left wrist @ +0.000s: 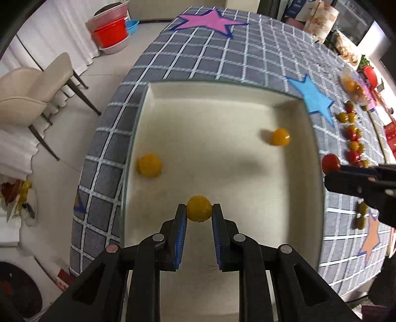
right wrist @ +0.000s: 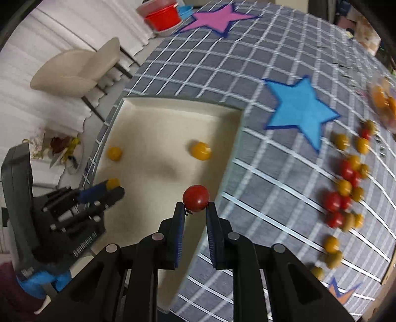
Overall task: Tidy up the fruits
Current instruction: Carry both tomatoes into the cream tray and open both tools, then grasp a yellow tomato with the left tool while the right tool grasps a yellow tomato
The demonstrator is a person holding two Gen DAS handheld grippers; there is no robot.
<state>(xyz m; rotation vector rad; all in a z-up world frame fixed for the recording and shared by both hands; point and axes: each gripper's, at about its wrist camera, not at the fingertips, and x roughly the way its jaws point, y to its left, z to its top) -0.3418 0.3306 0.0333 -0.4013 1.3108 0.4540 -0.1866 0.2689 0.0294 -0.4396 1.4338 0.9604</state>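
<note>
A white square tray point(left wrist: 222, 86) point(right wrist: 173, 101) lies on the grey checked tablecloth. Two yellow tomatoes rest loose inside it, one at the left point(left wrist: 149, 165) point(right wrist: 114, 153) and one at the right point(left wrist: 280, 136) point(right wrist: 200, 150). My left gripper point(left wrist: 199, 210) point(right wrist: 113, 187) hangs over the tray's near part, shut on a third yellow tomato point(left wrist: 199, 208) point(right wrist: 112, 183). My right gripper point(right wrist: 195, 206) point(left wrist: 333, 171) is over the tray's right rim, shut on a red tomato point(right wrist: 196, 198) point(left wrist: 330, 163).
Several red and yellow tomatoes point(right wrist: 346, 188) point(left wrist: 354, 146) are scattered on the cloth right of the tray, beside a blue star point(right wrist: 300, 109) point(left wrist: 315, 99). A pink star point(left wrist: 210, 21) lies at the far end. A beige chair point(left wrist: 29, 94) stands left of the table.
</note>
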